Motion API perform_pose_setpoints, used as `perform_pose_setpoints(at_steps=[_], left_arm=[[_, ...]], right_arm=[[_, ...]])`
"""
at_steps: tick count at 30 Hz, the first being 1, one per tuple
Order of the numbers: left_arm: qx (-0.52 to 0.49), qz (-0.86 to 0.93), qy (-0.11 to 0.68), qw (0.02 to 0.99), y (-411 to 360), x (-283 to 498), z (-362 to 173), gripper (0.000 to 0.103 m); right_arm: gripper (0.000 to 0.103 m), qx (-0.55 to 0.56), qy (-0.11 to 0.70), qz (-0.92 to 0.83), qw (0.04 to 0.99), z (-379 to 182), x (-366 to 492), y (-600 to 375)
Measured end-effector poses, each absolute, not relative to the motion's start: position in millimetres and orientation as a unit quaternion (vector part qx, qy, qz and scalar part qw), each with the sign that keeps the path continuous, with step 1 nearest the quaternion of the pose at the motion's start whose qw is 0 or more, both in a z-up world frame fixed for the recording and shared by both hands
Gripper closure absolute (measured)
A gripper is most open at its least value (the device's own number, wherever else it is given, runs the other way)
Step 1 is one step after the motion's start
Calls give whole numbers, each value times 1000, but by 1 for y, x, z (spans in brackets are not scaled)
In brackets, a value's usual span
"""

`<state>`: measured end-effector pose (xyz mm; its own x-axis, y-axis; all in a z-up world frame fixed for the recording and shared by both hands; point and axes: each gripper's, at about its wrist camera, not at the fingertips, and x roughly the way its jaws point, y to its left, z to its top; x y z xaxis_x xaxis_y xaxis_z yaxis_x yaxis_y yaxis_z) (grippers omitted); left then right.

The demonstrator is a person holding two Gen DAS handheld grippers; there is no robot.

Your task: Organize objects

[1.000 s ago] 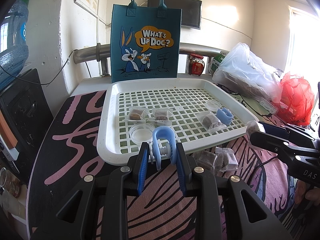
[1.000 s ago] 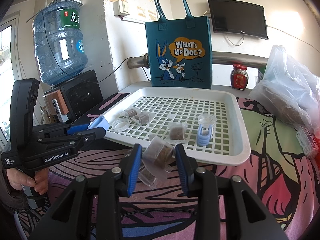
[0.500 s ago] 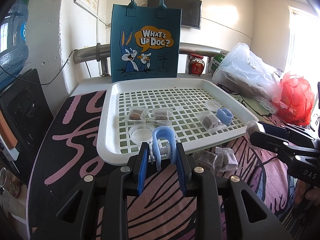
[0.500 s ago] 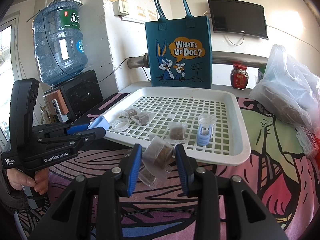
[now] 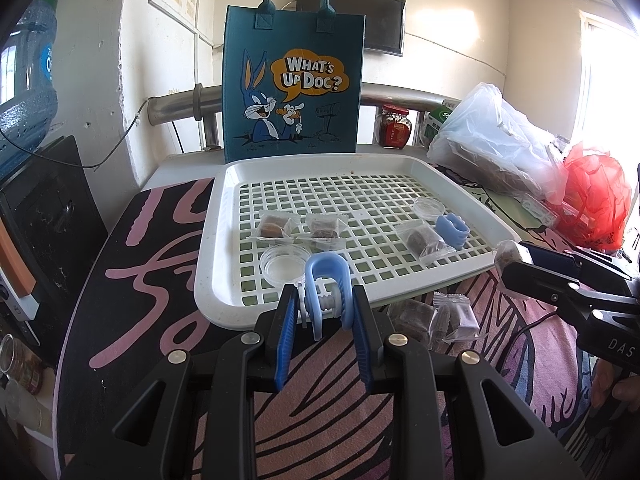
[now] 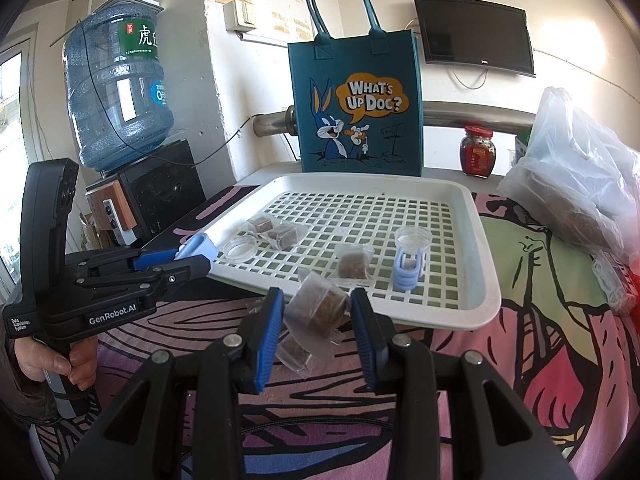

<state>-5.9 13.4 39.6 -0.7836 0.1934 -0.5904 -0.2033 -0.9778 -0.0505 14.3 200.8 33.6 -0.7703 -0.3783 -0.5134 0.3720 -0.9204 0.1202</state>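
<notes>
At the far left a large blue water bottle sits inverted on a black dispenser, well clear of the work. Next comes the left gripper, whose blue-padded jaws are clamped on a light-blue plastic U-shaped clip, held with its arch pointing forward just over the near rim of the white plastic tray with a gridded floor; that pose looks like a carry, ready to lower the clip inside. In the tray, from the left, lie a clear round plastic lid, two clear-wrapped brown snack cubes side by side, then a third wrapped cube just beside a second light-blue clip and a small clear cup; like seems to be gathered near like, which I take as the sorting scheme. Behind the tray a teal felt tote bag printed with a cartoon rabbit stands upright against the wall rail, possibly a later destination. Short of the tray, on the pink-and-black patterned tablecloth, a few more wrapped cubes wait their turn. The right gripper has its jaws closed on a clear-wrapped brown snack cube, tilted and lifted above the cloth just short of the tray's near edge. A loose plastic bag and a red-lidded jar lie farther right, off the tray.
</notes>
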Motion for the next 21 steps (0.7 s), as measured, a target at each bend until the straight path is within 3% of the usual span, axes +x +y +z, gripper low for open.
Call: perform_pose_setpoints(at_steps=[7,15,21], left_arm=[[-331,937,-21,114,1,-14,42,78],[-334,934,-69,105,-31,-35,78,78],[-382,915,-58,114,4,-67,54,78]], right_arm=[[69,288,-17,-939,187,35,5,208],[69,271,-89,-942,175,85,-15,258],[69,314,-103,-930,158,69,-56,256]])
